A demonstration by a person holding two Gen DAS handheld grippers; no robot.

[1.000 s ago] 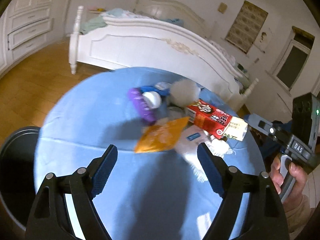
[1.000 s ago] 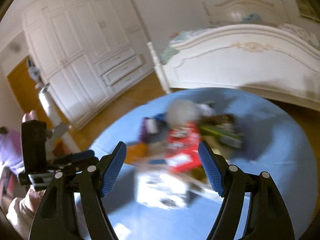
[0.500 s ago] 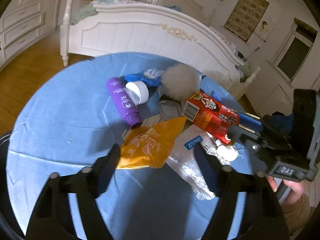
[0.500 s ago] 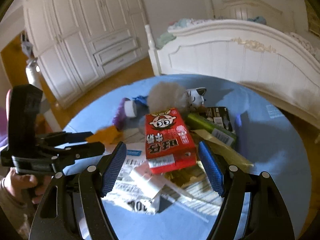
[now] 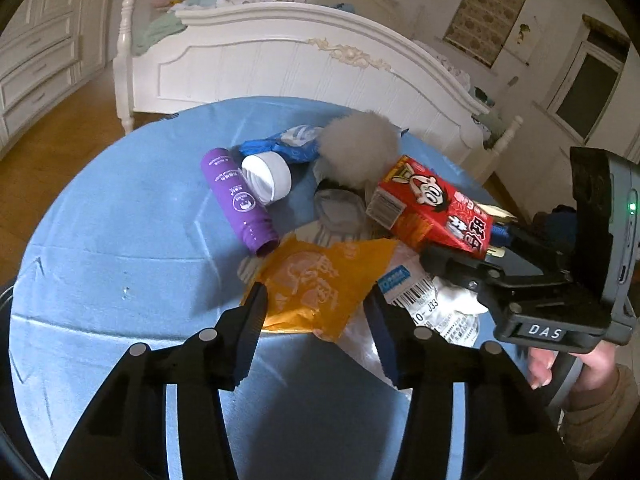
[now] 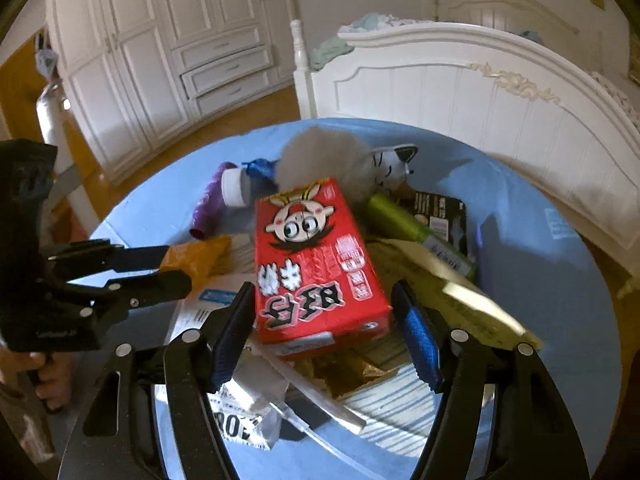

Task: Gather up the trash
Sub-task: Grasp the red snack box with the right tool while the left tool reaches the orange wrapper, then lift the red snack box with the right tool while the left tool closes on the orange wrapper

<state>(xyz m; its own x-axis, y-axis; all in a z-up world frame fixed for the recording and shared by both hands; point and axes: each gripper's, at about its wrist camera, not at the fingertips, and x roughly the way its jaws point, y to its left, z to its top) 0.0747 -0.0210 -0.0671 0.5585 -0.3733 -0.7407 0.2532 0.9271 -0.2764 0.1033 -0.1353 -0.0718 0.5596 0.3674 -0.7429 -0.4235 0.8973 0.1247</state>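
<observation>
L wrist view: your left gripper point(image 5: 316, 316) has just been closing, jaws half spread, straddling the near edge of the orange wrapper point(image 5: 320, 284) on the blue table point(image 5: 120, 220); pads not yet pressing; wrapper lies dead ahead, long axis running away to the upper right. R wrist view: your right gripper point(image 6: 324, 320) has also been closing, jaws still apart around the red carton point(image 6: 316, 260); carton's long axis points away along the fingers; each hand's nearer its own item.
</observation>
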